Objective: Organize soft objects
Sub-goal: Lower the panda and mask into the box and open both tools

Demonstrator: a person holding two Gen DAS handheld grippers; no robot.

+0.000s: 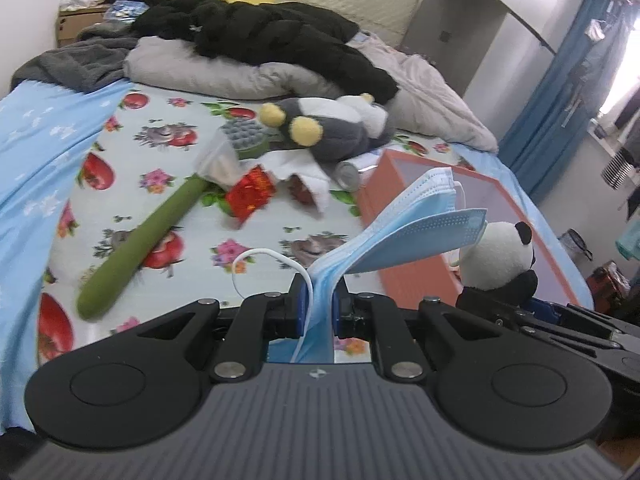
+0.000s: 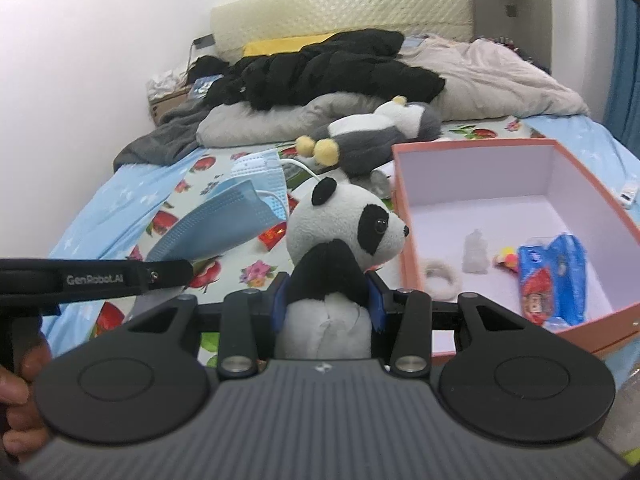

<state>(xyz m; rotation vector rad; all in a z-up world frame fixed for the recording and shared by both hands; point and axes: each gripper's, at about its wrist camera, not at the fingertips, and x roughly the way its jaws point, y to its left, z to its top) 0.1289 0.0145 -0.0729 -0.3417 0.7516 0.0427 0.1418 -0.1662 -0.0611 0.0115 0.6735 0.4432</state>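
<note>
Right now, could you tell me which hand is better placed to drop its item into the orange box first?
The right, probably. Its gripper holds the panda plush right beside the orange box, whose open inside faces it. The left gripper, shut on the face masks, sits farther from the box.

Fuzzy plush panda (image 2: pixel 344 232), pleated non-woven mask (image 1: pixel 404 232), matt cardboard box (image 2: pixel 472 148).

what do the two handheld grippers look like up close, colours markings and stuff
Both match: the left gripper and right gripper have a dark grey ribbed body with a small round logo, black linkage arms on silver pivot pins, two round black discs at the sides, and blue pads inside the black fingers. In the right wrist view, the left gripper carries a black strap printed GenRobot.AI. No cables or sleeves show.
</note>
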